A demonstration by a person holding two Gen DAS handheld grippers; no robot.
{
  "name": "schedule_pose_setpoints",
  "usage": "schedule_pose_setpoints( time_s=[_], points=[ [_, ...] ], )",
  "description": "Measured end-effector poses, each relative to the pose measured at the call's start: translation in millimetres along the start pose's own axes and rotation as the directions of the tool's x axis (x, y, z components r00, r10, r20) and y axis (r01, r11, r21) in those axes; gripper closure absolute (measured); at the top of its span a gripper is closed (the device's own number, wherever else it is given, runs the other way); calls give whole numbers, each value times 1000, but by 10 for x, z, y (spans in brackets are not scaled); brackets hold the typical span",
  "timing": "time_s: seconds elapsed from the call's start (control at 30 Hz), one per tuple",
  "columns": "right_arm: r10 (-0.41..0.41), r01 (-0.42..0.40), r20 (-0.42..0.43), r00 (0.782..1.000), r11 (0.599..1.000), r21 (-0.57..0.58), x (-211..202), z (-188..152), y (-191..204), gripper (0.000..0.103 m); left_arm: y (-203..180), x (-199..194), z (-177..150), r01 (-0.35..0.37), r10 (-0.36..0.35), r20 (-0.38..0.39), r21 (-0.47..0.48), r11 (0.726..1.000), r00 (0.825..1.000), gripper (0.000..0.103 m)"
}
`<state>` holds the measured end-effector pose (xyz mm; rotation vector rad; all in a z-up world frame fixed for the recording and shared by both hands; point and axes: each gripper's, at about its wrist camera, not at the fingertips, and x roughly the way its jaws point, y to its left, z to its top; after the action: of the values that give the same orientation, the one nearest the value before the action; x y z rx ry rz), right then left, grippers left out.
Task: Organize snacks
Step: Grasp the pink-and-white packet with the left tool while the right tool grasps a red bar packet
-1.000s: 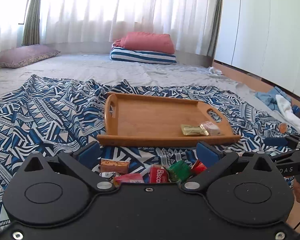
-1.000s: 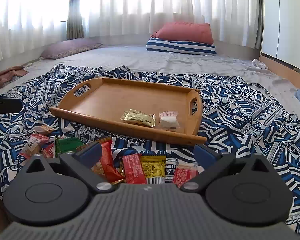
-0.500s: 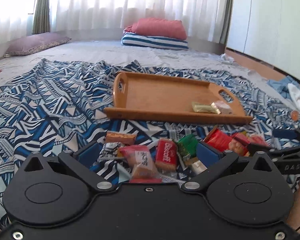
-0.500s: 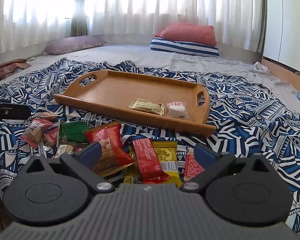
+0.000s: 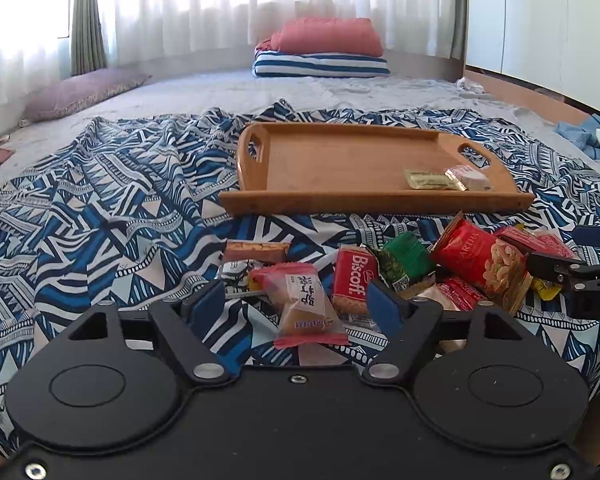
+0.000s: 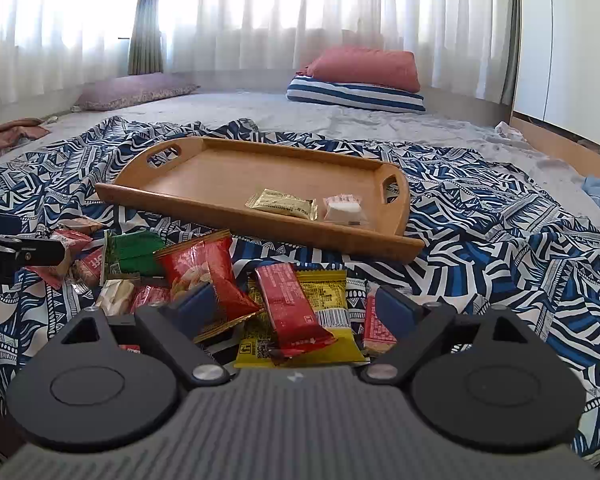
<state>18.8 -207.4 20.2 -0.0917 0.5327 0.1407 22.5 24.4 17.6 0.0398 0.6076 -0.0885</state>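
Fingers of the left gripper (image 5: 296, 306) stand apart over a pink-edged snack packet (image 5: 308, 308), with a red Biscoff packet (image 5: 354, 280) just beyond. The right gripper (image 6: 296, 312) is also spread wide, above a red bar (image 6: 290, 312) lying on a yellow packet (image 6: 324, 320). Farther off, on the patterned blue cloth (image 6: 500, 232), a wooden tray (image 6: 220, 176) holds a gold packet (image 6: 284, 204) and a white sweet (image 6: 344, 210).
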Motion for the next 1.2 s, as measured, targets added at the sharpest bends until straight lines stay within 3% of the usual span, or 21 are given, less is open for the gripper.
schedule_pose_setpoints(
  time_s=[0.23,0.5,0.83,1.03,1.2],
  points=[
    [9,-9,-12,1000,1000,11,28,-16,4,20,-13,75,-22,5,-4,-21,15,1000,1000,52],
    [8,-8,-20,1000,1000,19,78,-8,19,36,-21,169,-5,-7,7,-38,11,1000,999,55],
    [13,-12,-27,1000,1000,15,119,8,52,48,28,232,23,20,-22,-65,-30,999,998,73],
    [16,-17,-40,999,1000,-22,123,17,103,57,34,174,34,22,-24,-61,-32,999,998,75],
    [-4,2,-37,999,998,-59,101,30,156,73,50,107,68,21,-22,-46,-38,999,999,75]
  ],
)
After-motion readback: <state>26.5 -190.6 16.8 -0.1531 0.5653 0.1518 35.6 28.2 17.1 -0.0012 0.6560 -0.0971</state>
